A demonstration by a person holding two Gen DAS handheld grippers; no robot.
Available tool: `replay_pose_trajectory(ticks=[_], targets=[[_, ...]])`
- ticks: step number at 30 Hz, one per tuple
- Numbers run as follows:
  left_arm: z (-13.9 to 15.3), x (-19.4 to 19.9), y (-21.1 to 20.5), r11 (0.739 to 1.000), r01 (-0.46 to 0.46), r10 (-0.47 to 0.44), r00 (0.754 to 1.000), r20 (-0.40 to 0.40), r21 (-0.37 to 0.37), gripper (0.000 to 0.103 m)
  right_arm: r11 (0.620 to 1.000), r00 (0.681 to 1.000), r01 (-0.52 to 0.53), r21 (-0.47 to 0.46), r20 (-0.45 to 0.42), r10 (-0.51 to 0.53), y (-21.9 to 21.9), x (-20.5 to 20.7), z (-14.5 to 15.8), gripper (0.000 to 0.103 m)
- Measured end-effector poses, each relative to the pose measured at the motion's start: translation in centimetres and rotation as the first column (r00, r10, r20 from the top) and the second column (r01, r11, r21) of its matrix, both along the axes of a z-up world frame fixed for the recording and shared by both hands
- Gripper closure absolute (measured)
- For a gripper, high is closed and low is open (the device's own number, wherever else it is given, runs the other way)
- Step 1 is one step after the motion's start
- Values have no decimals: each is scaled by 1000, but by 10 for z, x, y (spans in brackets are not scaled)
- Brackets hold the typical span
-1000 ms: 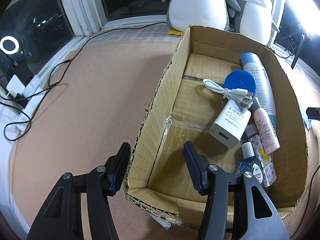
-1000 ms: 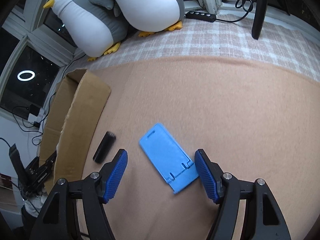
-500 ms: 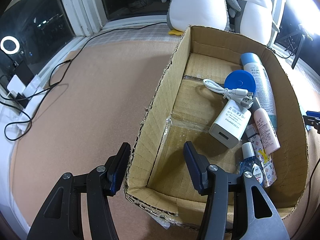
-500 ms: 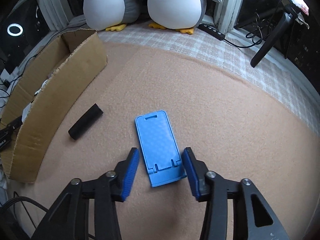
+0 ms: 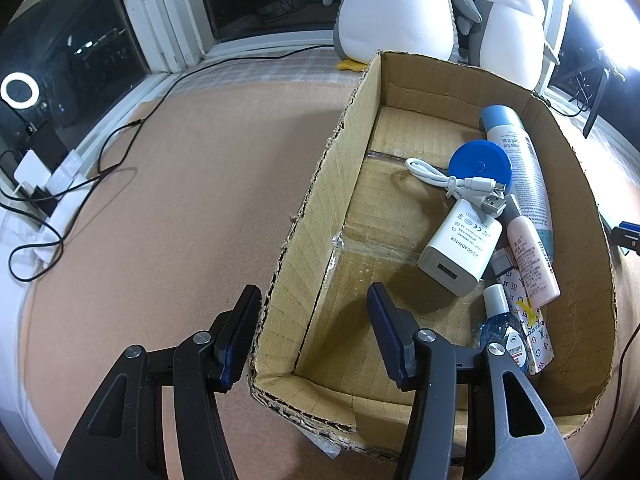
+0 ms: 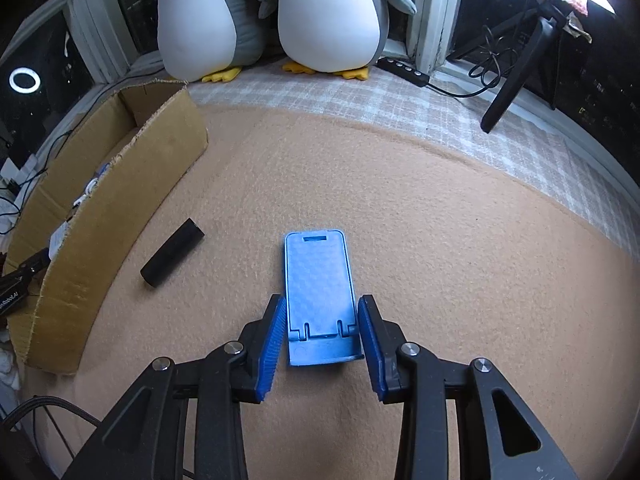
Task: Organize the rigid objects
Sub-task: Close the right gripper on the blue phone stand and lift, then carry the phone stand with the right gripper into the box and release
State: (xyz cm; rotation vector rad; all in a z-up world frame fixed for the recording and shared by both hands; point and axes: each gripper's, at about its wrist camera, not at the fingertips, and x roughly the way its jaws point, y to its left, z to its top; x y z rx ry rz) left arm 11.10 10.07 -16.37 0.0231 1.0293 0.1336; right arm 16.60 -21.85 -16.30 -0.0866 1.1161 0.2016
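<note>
Two plush penguins; one cardboard box.

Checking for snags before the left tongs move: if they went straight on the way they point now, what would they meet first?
Most likely the cardboard box: the left tongs straddle its near left wall, one finger outside, one inside. The wall's torn top edge or the bare floor inside comes first; depth is unclear.

Blue textured plastic phone stand, matt. Beside it, black matt cylinder; under both, peach felt-like cloth, napped. Left of stand, brown corrugated cardboard box, rough-edged, holding glossy white plastic charger.
</note>
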Motion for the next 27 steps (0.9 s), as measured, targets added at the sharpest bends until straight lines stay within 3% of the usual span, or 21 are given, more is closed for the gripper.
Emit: replay_pose_trajectory(ticks=[21, 27], targets=[[0, 0, 0, 1000, 1, -1, 1000, 0, 1, 49, 991, 995, -96, -90, -25, 94, 17, 4, -8, 70], [0, 0, 0, 1000, 1, -1, 1000, 0, 2, 49, 992, 994, -101, -75, -42, 98, 17, 14, -9, 70]])
